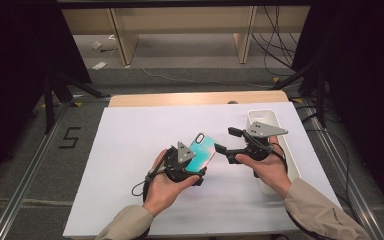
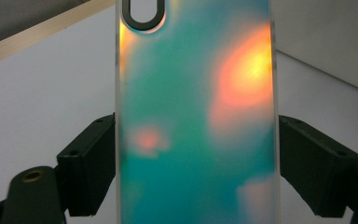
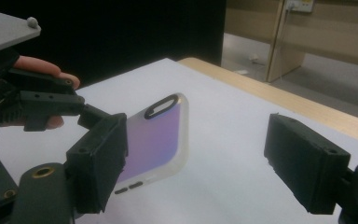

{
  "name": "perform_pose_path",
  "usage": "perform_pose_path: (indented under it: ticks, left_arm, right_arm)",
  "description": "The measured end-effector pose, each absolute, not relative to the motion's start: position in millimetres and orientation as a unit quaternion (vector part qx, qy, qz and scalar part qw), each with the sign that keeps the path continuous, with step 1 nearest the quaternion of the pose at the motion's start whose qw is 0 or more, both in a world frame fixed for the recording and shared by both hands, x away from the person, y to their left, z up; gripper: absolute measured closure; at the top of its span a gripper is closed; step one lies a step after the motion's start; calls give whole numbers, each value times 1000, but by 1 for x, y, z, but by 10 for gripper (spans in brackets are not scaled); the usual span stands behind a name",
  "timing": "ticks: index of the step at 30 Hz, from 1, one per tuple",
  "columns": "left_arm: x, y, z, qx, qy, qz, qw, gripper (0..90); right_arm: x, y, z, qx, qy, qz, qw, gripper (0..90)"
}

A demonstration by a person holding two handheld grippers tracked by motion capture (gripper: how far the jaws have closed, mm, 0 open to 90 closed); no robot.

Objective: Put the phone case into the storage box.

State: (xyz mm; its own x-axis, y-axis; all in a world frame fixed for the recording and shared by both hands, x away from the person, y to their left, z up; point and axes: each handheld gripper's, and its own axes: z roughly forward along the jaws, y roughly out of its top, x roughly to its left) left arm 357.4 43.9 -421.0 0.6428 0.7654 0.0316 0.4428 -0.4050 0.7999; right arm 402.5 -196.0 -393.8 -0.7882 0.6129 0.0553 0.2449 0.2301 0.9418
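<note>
Phone case [image 2: 196,121] sits closest to the lens in the left gripper view, iridescent teal with orange patches, one oval camera cutout at its top. Left gripper [image 1: 196,170] pinches it: both jaws press on the long edges near the bottom end. Held this way the case is lifted off the bench [image 1: 130,150], back face up and free end pointing toward the other hand, probably so that hand can take it or work on it.

Right gripper [image 1: 225,142] hovers just beside the case, jaws spread, nothing between them; in the right gripper view the case [image 3: 156,140] lies off to the left of the gap, apart from both pads. My read: it is lining up for a second grip on the free end, not yet made.

White tray [image 1: 280,150] lies at the right edge of the bench, under the right hand, likely the drop-off.

Count: one case, two grippers, one tray.
</note>
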Motion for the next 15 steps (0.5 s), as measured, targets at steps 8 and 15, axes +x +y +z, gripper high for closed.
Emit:
perform_pose_path:
  ticks: [8,15]
  left_arm:
    - [355,37,-421,818,362,201,400,171]
    - [355,33,-421,819,357,201,402,171]
  right_arm:
    - [406,-189,-398,283,772,547,157,231]
    - [408,-184,-399,284,774,545,151,241]
